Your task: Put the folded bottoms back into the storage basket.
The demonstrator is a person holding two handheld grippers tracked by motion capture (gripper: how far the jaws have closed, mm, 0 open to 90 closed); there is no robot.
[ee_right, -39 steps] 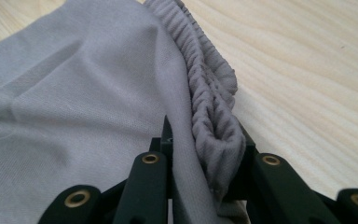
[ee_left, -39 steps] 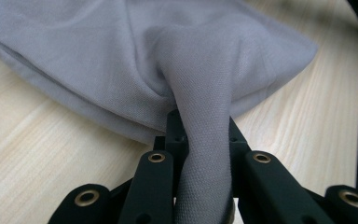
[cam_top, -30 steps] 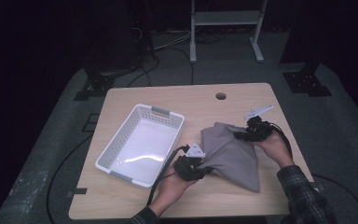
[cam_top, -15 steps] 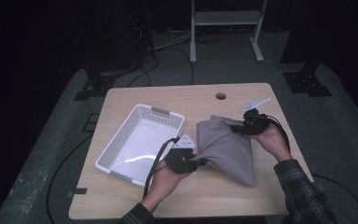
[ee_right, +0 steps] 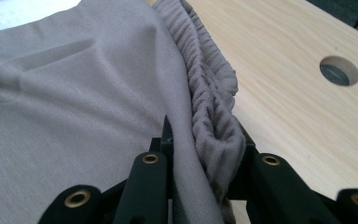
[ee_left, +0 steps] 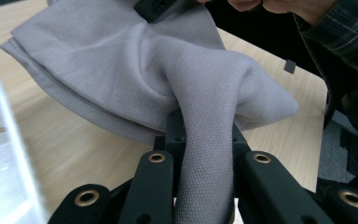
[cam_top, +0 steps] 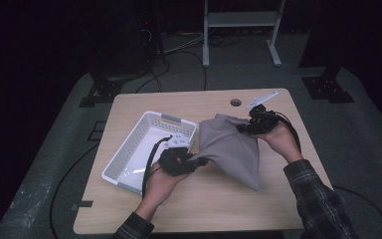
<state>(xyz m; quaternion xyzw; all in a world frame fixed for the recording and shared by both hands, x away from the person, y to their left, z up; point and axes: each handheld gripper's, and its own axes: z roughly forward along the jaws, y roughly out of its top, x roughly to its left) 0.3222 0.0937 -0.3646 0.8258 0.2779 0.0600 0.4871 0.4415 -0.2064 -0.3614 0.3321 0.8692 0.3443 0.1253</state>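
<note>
Since the earlier frames the grey cloth [cam_top: 231,149] has come up off the table [cam_top: 278,199] and shifted left, toward the white basket [cam_top: 129,154], with both hands risen and carrying it. The table, largest thing here, lies mostly bare on its near and right sides, and a round cable hole [cam_top: 236,102] sits near its far edge, well apart from the work. The basket stands on the left half, open side up and unfilled, its right rim just beside the cloth's left edge; by my reading it is the likely place for the cloth to go, and there is free room above it. The cloth hangs as a slack triangle between the two grips, its lowest corner drooping toward the near right and seemingly touching or just clear of the tabletop. Holding it at two separated points keeps the bundle from unfolding. The left gripper [cam_top: 199,160] is clamped narrowly on a bunched fold at the cloth's near left; in the left gripper view that fold [ee_left: 205,154] runs straight between the black jaws. The right gripper [cam_top: 243,128] pinches the far right part, and in the right gripper view the jaws squeeze the gathered elastic hem [ee_right: 212,121]. The drooping corner could drag on the basket's rim
</note>
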